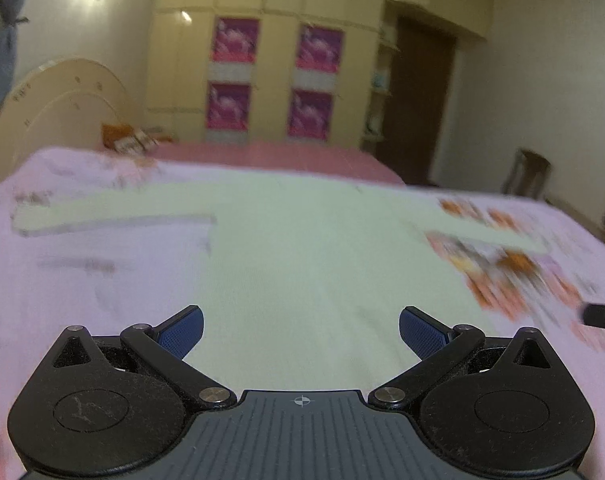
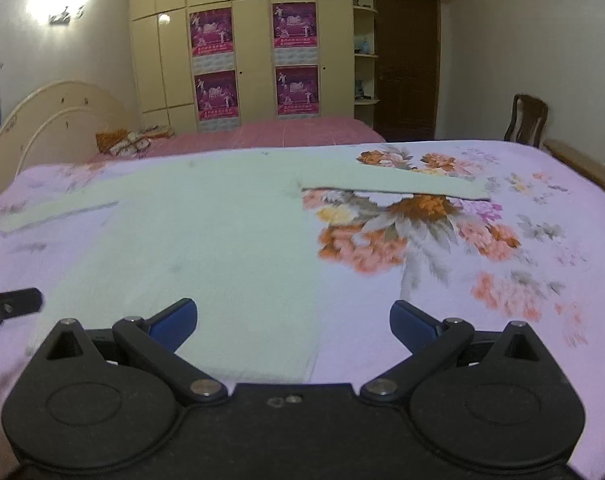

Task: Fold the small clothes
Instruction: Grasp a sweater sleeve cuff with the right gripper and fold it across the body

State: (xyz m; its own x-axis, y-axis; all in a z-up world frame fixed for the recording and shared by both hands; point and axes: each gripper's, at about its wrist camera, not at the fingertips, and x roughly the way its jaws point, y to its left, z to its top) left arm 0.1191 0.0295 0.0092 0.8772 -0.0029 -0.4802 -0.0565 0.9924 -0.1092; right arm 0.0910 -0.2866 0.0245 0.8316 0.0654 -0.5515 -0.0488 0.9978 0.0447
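Note:
A pale green long-sleeved top (image 1: 302,264) (image 2: 206,232) lies flat on the lilac flowered bedsheet (image 1: 82,280) (image 2: 502,248), both sleeves spread out sideways. My left gripper (image 1: 301,330) hovers open over the garment's near hem, nothing between its blue pads. My right gripper (image 2: 293,322) also stands open, above the hem's right corner where cloth meets sheet. The right sleeve (image 2: 402,184) lies across the flower print. The left sleeve (image 1: 110,212) stretches toward the bed's left side. The left wrist view is blurred.
A second bed with a pink cover (image 2: 270,132) and a curved headboard (image 2: 58,116) stands behind. A cream wardrobe with purple posters (image 2: 254,60), a dark door (image 2: 406,60) and a wooden chair (image 2: 526,120) line the back.

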